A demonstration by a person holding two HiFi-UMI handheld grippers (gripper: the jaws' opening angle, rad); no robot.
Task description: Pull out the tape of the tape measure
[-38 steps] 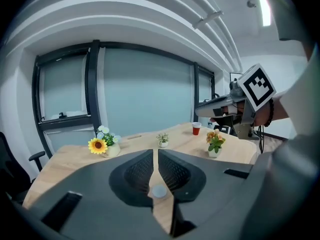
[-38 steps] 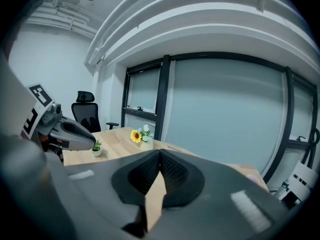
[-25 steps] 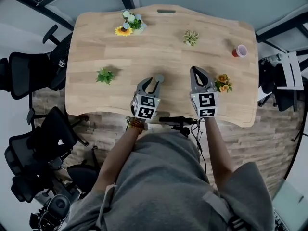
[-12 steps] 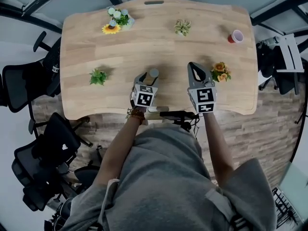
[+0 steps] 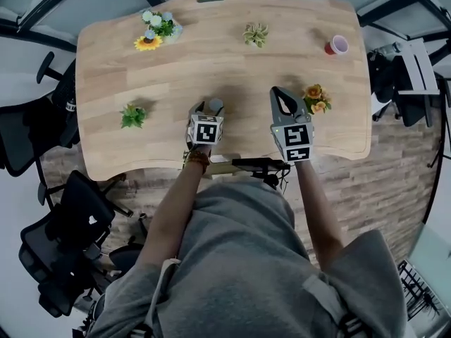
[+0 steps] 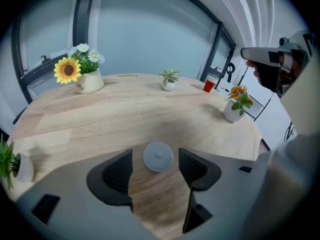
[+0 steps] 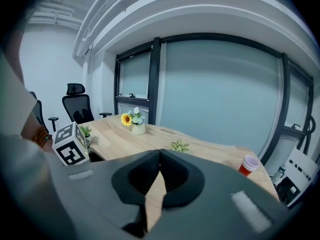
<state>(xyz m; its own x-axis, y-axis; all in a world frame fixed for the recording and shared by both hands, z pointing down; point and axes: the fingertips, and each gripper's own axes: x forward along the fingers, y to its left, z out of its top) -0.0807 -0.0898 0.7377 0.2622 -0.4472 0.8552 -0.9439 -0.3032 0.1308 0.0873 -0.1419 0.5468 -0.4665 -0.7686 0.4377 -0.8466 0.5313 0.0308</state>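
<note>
The tape measure point(image 6: 158, 156) is a small round grey disc lying flat on the wooden table point(image 6: 125, 114). It sits between the fingertips of my left gripper point(image 6: 155, 155), whose jaws have just been opening and now stand wide, with a gap to the disc on each side. In the head view the tape measure point(image 5: 215, 105) shows just beyond the left gripper point(image 5: 205, 108), which points steeply down. My right gripper point(image 5: 279, 93) hovers to the right, shut, with nothing in it. In the right gripper view its jaws point(image 7: 160, 153) meet along one line.
A sunflower pot point(image 5: 156, 30) stands at the far left, a spiky plant point(image 5: 255, 34) at the far middle, a red cup point(image 5: 337, 45) at the far right. An orange flower pot point(image 5: 316, 97) stands close beside the right gripper. A small green plant point(image 5: 132, 115) sits left. Office chairs point(image 5: 63, 217) stand off the table's left.
My left gripper has sunk to the table and its jaws have opened, so the tape measure now lies free between them. The right gripper has barely shifted.
</note>
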